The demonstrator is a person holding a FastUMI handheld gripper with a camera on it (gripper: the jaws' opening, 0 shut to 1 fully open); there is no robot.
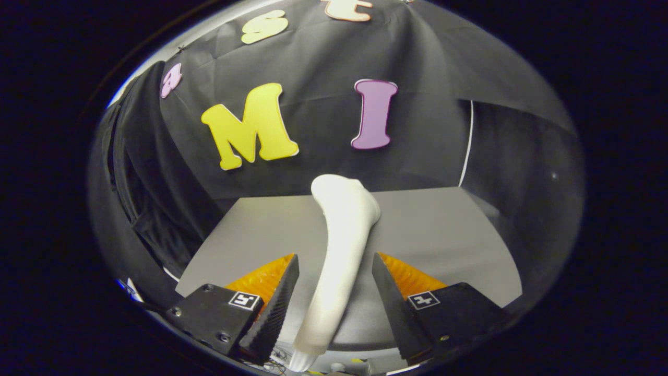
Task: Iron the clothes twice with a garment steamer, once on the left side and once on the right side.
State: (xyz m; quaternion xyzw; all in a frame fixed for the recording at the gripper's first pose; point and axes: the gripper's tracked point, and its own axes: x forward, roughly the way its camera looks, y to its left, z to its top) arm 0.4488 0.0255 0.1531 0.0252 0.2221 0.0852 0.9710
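A white garment steamer (342,230) lies on the grey table (443,230), its head pointing away from me and its handle running back between my fingers. My gripper (335,257) stands open around the handle, with a gap on each side, wider on the left. Neither finger presses on the steamer. A dark garment (141,172) hangs to the left of the table, beyond the left finger.
Black cloth walls close the booth behind and to the right of the table. A thin white line (466,141) runs down the cloth at the table's far right corner. Some wires (276,360) show below the table's near edge.
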